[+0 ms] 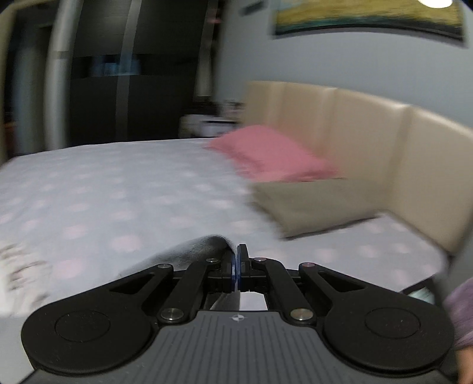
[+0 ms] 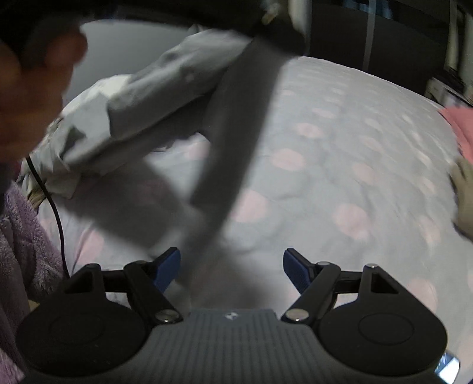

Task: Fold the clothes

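On the bed point(image 1: 118, 189), a pale sheet with faint pink spots covers the whole surface, and a padded cream headboard point(image 1: 369, 130) runs along the far right side below a framed picture point(image 1: 366, 17) on a grey wall; dark cabinets point(image 1: 133, 73) fill the back of the room. Two folded items lie by the headboard, a pink one point(image 1: 272, 153) resting partly on an olive one point(image 1: 313, 203). The left gripper point(image 1: 237, 260) points level across the bed, its blue pads pressed together on an edge of a grey garment point(image 2: 236, 124). That garment hangs as a long blurred band down toward the right gripper point(image 2: 231, 265), whose fingers point(image 2: 168, 265) are spread wide, gripping nothing, the cloth passing beside the left one. A patterned pale garment point(image 2: 142, 109) lies crumpled on the sheet behind
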Demonstrator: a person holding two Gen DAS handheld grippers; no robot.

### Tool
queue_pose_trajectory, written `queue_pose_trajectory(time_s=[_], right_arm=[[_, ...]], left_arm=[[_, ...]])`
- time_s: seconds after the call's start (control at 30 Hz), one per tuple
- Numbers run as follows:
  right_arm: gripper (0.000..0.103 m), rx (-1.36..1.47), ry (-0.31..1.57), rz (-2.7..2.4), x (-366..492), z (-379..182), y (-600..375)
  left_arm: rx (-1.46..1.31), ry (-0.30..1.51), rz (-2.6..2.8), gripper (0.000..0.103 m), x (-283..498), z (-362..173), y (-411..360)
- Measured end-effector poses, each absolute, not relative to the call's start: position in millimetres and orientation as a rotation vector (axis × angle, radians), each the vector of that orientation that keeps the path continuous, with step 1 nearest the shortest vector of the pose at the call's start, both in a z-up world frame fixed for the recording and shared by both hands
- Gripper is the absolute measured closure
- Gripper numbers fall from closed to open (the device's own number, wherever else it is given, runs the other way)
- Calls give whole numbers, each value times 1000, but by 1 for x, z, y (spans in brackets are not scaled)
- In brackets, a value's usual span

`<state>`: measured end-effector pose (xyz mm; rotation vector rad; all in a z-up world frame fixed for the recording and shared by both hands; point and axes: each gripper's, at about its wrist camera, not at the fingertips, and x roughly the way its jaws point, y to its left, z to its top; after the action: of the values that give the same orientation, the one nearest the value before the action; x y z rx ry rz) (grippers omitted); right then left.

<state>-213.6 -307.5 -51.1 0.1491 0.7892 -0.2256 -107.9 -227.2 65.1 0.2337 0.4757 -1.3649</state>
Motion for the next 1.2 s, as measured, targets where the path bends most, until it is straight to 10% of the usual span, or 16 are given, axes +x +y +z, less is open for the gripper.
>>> queue_pose_trajectory(time_s=[0.33,1.2], right_arm=[[20,215,711,-388,-273,-40,-334],[19,203,714,-154,-243,-43,-314]], left_arm=[[331,439,-1586,103,-198,82,-274],[395,720,-1016,103,-64,26,-94]])
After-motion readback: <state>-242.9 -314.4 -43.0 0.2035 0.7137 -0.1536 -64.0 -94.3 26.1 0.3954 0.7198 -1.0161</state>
